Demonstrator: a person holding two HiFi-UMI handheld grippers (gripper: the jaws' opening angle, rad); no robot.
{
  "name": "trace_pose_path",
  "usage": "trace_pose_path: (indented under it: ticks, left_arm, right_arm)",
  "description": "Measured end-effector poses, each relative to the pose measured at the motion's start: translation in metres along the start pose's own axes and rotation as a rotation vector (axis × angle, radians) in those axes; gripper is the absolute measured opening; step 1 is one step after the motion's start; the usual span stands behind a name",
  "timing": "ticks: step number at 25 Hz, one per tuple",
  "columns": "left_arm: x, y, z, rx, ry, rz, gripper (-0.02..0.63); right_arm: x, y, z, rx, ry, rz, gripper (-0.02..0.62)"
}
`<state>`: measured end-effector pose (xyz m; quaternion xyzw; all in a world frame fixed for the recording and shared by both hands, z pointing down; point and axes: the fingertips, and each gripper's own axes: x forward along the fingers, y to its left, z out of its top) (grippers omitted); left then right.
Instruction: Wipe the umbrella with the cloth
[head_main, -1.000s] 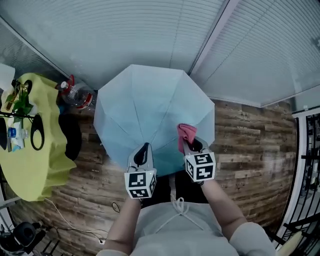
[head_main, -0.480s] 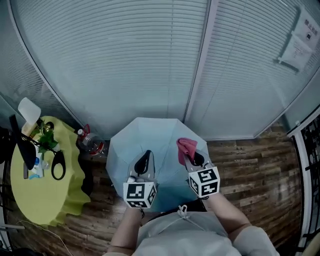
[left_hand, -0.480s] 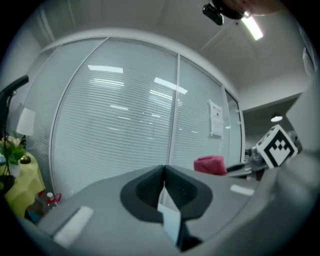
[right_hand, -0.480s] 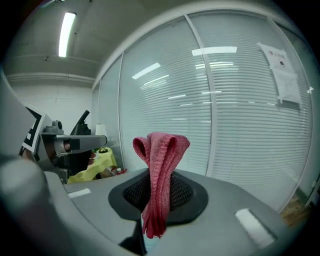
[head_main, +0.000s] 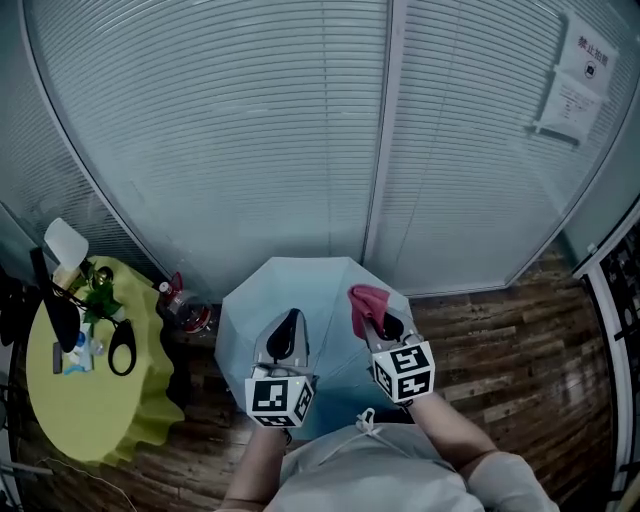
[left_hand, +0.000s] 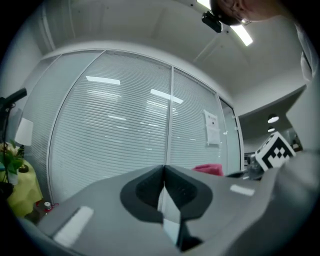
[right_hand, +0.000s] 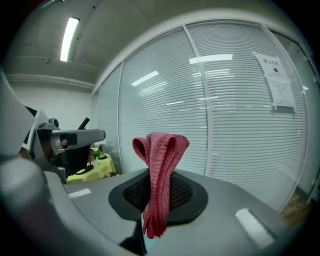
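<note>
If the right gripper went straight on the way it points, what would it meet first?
Probably the blind-covered glass wall; beyond the right gripper and its pink cloth that view shows nothing nearer, though depth is unclear.

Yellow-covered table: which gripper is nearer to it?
Left. The left gripper is over the umbrella on the table side; the right gripper, clamping the pink cloth, sits farther right, beyond the left one.
</note>
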<state>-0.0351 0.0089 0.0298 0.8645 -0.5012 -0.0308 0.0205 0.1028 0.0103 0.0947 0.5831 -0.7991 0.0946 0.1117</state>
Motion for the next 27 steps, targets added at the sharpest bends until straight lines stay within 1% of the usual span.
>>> trace_pose_path:
  ticks: [2, 6, 14, 19, 24, 27]
  left_arm:
    - [-0.002, 0.003, -0.005, 0.002, 0.015, 0.011, 0.006]
    - [0.0, 0.008, -0.011, -0.005, 0.027, 0.026, 0.006]
    - [-0.003, 0.013, -0.009, -0.004, 0.023, 0.02, 0.006]
    - [-0.004, 0.01, -0.006, -0.008, 0.017, 0.012, 0.006]
    - [-0.007, 0.01, -0.005, 0.0, 0.019, 0.004, 0.006]
    - [-0.009, 0.012, -0.004, 0.003, 0.022, 0.0, 0.006]
  right_arm:
    - [-0.001, 0.003, -0.005, -0.009, 0.006, -0.003, 0.054]
    - [0.001, 0.006, -0.002, -0.06, -0.003, -0.021, 0.054]
    - [0.006, 0.022, 0.009, -0.069, -0.019, -0.007, 0.052]
    - [0.003, 0.024, 0.012, -0.073, -0.039, -0.001, 0.054]
    - [-0.001, 0.026, 0.019, -0.074, -0.085, -0.028, 0.053]
    - [-0.003, 0.029, 0.019, -0.074, -0.093, -0.036, 0.054]
